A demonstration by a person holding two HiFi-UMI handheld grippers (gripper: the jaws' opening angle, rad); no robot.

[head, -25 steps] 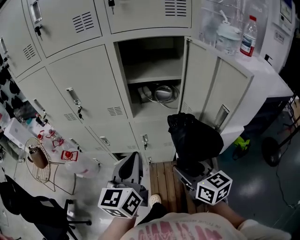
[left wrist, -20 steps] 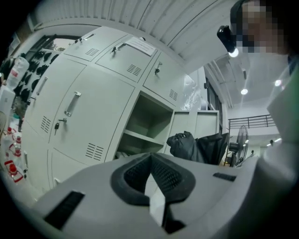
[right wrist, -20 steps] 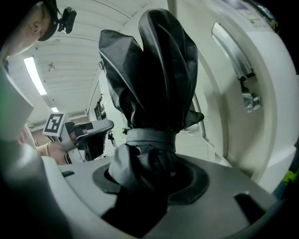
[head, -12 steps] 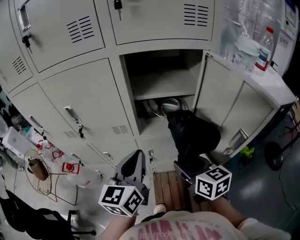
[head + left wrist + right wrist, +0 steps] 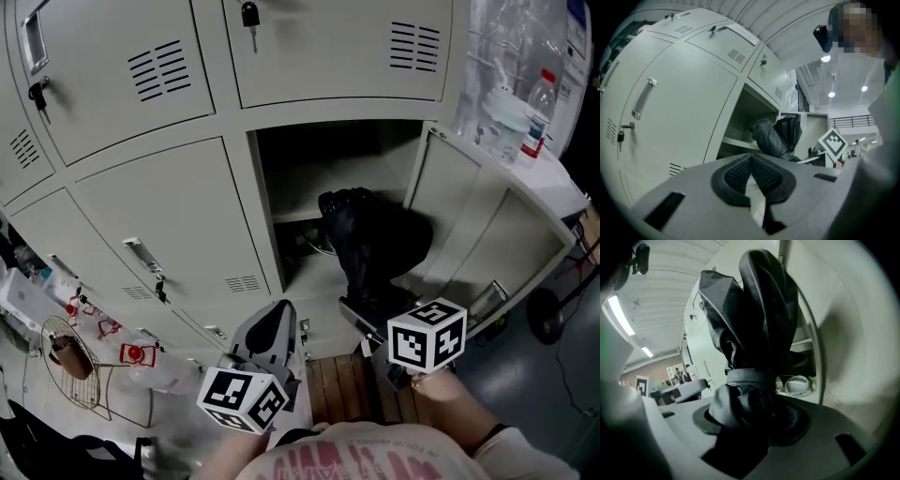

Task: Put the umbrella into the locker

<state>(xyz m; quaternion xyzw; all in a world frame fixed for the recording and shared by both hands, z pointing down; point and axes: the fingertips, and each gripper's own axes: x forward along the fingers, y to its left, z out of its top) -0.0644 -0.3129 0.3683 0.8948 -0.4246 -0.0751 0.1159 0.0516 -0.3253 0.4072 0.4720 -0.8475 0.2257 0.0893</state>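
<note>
A folded black umbrella (image 5: 372, 244) stands upright in my right gripper (image 5: 370, 314), which is shut on its lower end. Its top reaches in front of the open locker (image 5: 323, 173), level with the inner shelf (image 5: 298, 214). In the right gripper view the umbrella (image 5: 752, 333) fills the middle, strapped at the waist, with the locker's opening behind it. My left gripper (image 5: 267, 339) hangs lower left of the locker, jaws together and empty. The left gripper view shows the umbrella (image 5: 777, 137) at the locker's mouth.
The locker's door (image 5: 487, 234) stands swung out to the right. A coiled white cable (image 5: 799, 384) lies in the compartment under the shelf. Shut locker doors (image 5: 178, 216) fill the left. A bottle (image 5: 537, 117) and clear plastic sit on top of a cabinet at right. Wooden slats (image 5: 342, 394) lie below.
The right gripper has lifted the umbrella up and forward, from in front of the lower doors to the open locker's mouth. The head view has tilted upward. The left gripper stays about the same.
</note>
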